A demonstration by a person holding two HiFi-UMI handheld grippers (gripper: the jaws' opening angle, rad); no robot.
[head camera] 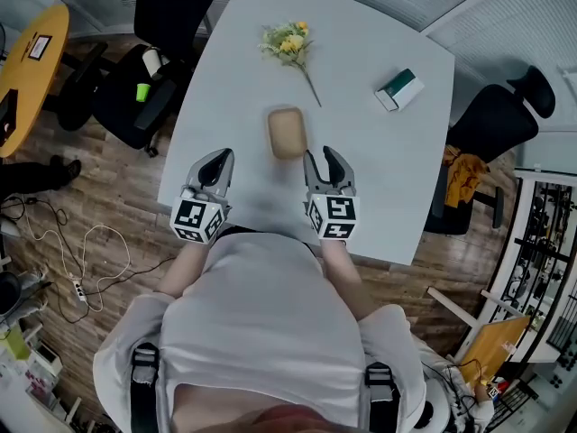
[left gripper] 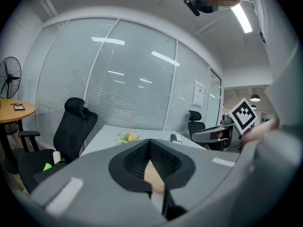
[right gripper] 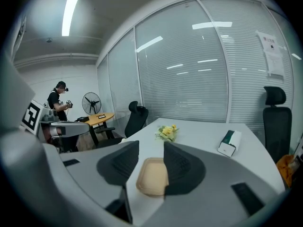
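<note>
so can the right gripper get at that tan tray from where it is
Probably yes: the right gripper, fingers apart, sits just short of the tan rounded rectangular tray, which shows straight ahead through their gap. Only bare white table lies between.

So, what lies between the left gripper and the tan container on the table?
Only bare white table. The head view shows it: the left gripper, jaws together, is to the left of the tan container and apart from it.

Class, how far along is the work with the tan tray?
Done: nothing yet; the tan tray lies untouched on the table. In hand: the open right gripper points at it from just short; the left gripper is shut, empty. Left: probably gripping it.
</note>
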